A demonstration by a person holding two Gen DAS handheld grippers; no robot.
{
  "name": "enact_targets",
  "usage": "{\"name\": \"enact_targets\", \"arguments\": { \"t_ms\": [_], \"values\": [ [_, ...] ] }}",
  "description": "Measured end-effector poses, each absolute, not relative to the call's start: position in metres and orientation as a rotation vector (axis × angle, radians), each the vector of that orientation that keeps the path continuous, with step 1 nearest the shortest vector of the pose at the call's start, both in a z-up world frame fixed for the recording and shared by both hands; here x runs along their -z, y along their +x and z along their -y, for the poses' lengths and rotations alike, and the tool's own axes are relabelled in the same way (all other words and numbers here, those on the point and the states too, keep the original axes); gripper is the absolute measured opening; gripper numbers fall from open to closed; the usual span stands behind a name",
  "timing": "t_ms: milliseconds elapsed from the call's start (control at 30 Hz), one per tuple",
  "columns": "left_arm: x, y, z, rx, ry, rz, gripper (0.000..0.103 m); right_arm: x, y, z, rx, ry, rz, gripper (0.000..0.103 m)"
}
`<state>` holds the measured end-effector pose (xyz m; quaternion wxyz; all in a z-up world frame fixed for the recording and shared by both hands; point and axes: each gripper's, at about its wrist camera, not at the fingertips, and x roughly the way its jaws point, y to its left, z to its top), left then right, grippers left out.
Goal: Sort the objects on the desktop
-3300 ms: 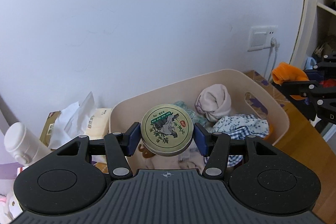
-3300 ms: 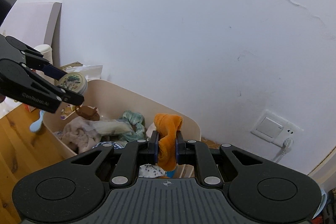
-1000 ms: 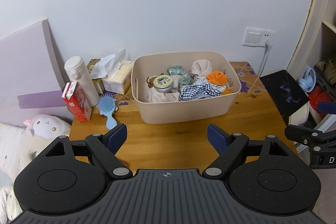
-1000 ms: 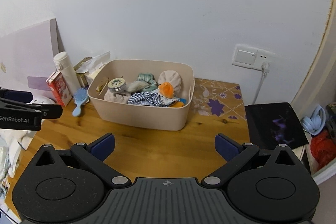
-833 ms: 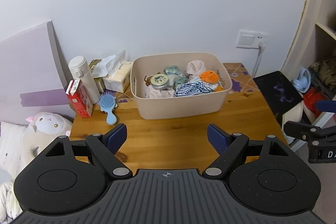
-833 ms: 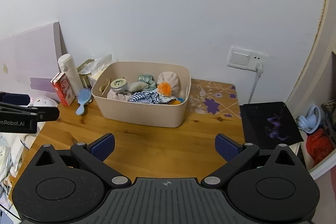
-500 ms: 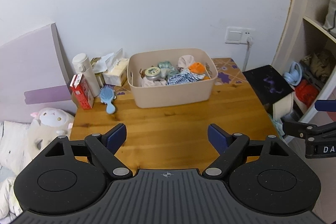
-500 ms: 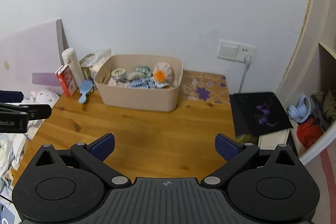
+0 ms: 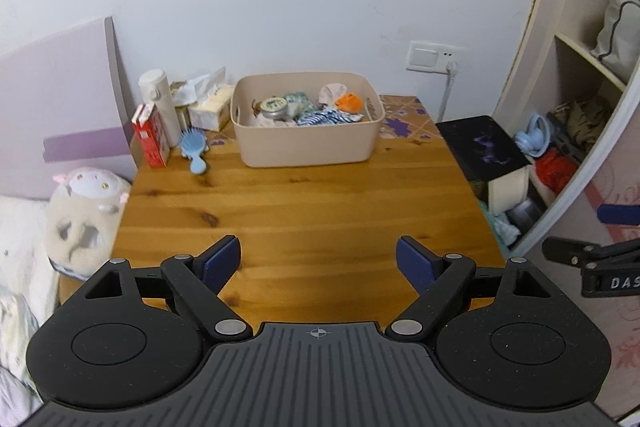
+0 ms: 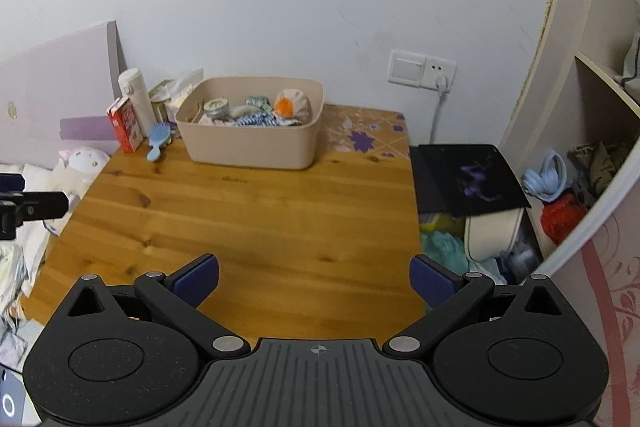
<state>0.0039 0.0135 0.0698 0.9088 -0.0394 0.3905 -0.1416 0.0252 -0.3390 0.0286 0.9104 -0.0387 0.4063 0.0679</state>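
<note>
A beige bin (image 9: 308,143) stands at the back of the wooden table (image 9: 304,211), also in the right wrist view (image 10: 248,143). In it lie a round green-lidded tin (image 9: 274,107), an orange cloth (image 9: 349,101), a blue checked cloth (image 9: 324,117) and other fabric pieces. My left gripper (image 9: 319,261) is open and empty, far back over the table's near edge. My right gripper (image 10: 315,281) is open and empty, also at the near edge.
Left of the bin stand a white flask (image 9: 158,107), a red carton (image 9: 150,135), a tissue box (image 9: 210,107) and a blue hairbrush (image 9: 195,149). A plush toy (image 9: 86,203) lies off the table's left edge. A black pad (image 9: 482,143) and shelves (image 9: 584,75) are on the right.
Both grippers let go of the tin and the orange cloth, which now lie in the bin. Both have opened and pulled back to the table's near edge.
</note>
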Motion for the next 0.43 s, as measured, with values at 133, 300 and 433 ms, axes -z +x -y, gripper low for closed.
{"name": "enact_targets", "arguments": {
  "t_ms": [133,300,433],
  "values": [
    [-0.072,-0.007,-0.017,0.296,-0.098,-0.823,0.086,-0.03,0.014,0.349,-0.135,-0.102,-0.868,0.103],
    [-0.078,-0.013,-0.027,0.289,-0.096,-0.839,0.086,-0.036,0.007,0.361,-0.121,-0.095,-0.872,0.103],
    [-0.084,-0.009,-0.033,0.306,-0.08,-0.825,0.086,-0.036,0.007,0.363,-0.091,-0.097,-0.875,0.103]
  ]
}}
